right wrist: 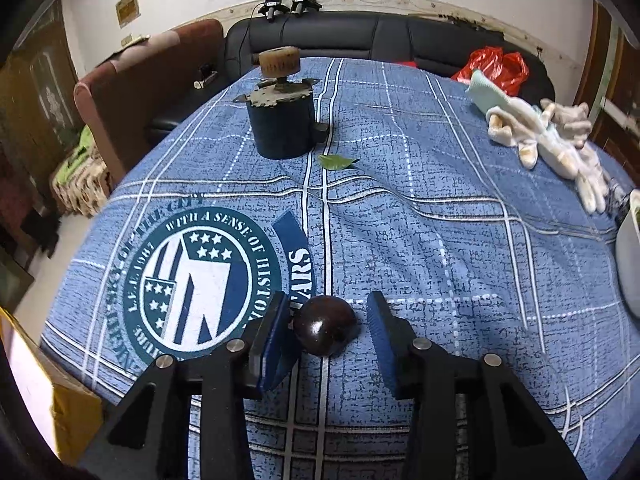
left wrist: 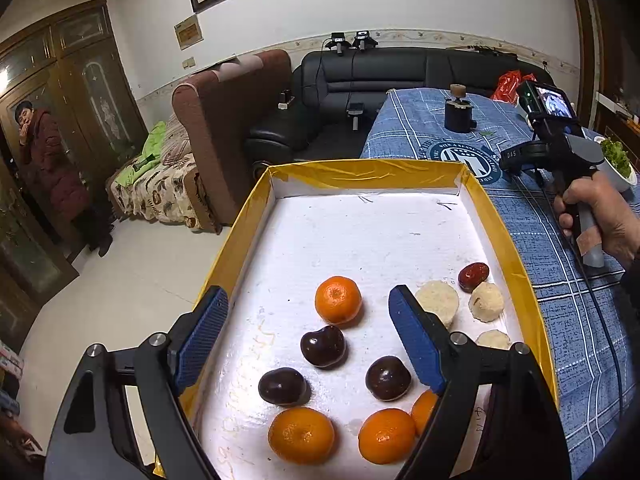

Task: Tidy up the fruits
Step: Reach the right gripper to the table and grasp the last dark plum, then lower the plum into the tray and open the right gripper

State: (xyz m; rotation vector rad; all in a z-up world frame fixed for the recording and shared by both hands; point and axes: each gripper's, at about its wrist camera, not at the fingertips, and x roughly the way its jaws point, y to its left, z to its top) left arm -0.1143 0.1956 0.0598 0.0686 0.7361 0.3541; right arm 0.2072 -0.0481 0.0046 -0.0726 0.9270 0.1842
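Observation:
A yellow-rimmed tray point(left wrist: 252, 216) with a white floor holds several tangerines point(left wrist: 338, 299), dark plums point(left wrist: 323, 346), pale peeled fruits point(left wrist: 437, 301) and a red jujube point(left wrist: 473, 276). My left gripper point(left wrist: 308, 340) is open above the tray, its blue pads point(left wrist: 202, 334) either side of the fruits, holding nothing. My right gripper point(right wrist: 328, 334) is open on the blue tablecloth point(right wrist: 440, 240). A dark plum point(right wrist: 325, 326) lies between its pads, against the left pad and apart from the right one. The right gripper's body and the hand on it point(left wrist: 576, 184) show beyond the tray.
A dark cylinder with a wooden knob point(right wrist: 282, 118) stands at the table's far side, a green leaf point(right wrist: 338, 161) beside it. Pale gloves point(right wrist: 552, 140) and a red bag point(right wrist: 496, 66) lie at the far right. A white bowl of greens point(left wrist: 618, 160) sits right. Sofas stand behind.

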